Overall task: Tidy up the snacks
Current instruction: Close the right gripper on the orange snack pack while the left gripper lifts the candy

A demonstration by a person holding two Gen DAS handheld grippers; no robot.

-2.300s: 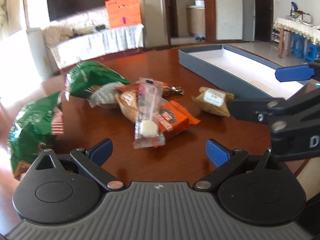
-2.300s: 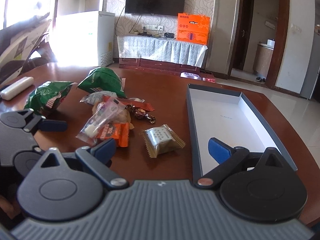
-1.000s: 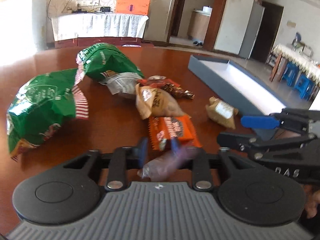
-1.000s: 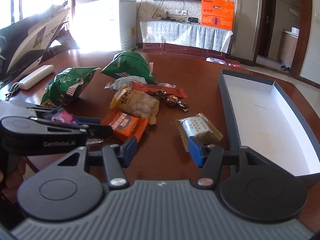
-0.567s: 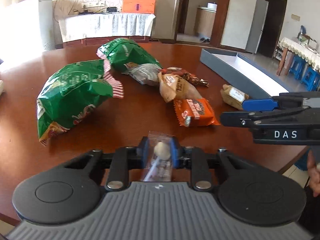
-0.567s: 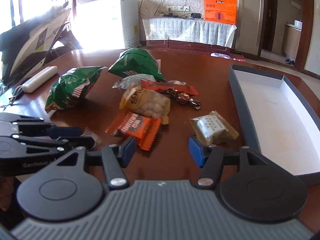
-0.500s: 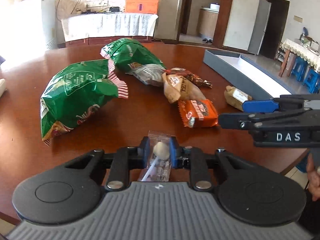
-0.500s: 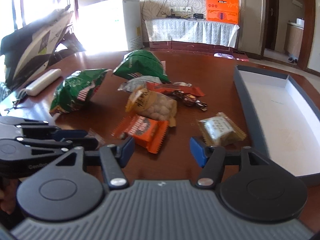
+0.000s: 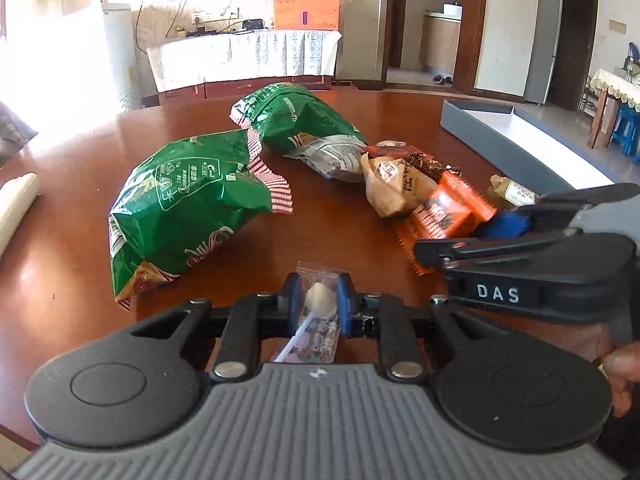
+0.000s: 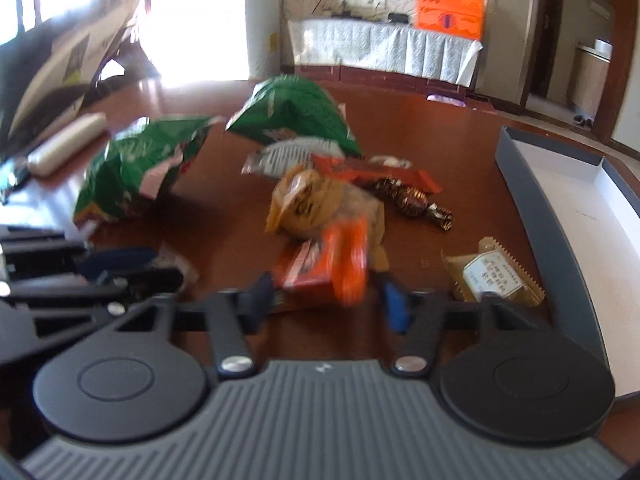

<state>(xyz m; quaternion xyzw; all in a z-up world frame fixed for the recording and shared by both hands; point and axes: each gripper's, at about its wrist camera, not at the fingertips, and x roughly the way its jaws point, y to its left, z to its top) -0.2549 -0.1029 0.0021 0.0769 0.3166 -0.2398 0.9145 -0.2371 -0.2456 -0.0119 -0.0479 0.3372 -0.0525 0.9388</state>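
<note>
My left gripper (image 9: 319,296) is shut on a lollipop (image 9: 320,301) in a clear wrapper, held just above the brown table near its front edge. My right gripper (image 10: 326,300) reaches in from the right and its jaws are closing around an orange snack pack (image 10: 332,264). The view is blurred, and a small gap still shows at the right pad. From the left wrist, that gripper (image 9: 460,236) sits at the orange pack (image 9: 444,208). A grey tray (image 10: 532,208) with a white floor lies to the right.
Two green bags (image 9: 188,200) (image 9: 296,116), a tan peanut bag (image 10: 316,204), a silver pack (image 10: 292,156), a red bar (image 10: 380,174), a foil candy (image 10: 416,200) and a tan cake pack (image 10: 492,276) lie mid-table. A white remote (image 10: 64,148) lies far left.
The left gripper shut on the lollipop and drew it back toward the table's front edge. The right gripper moved forward over the orange pack, and its jaws narrowed around it.
</note>
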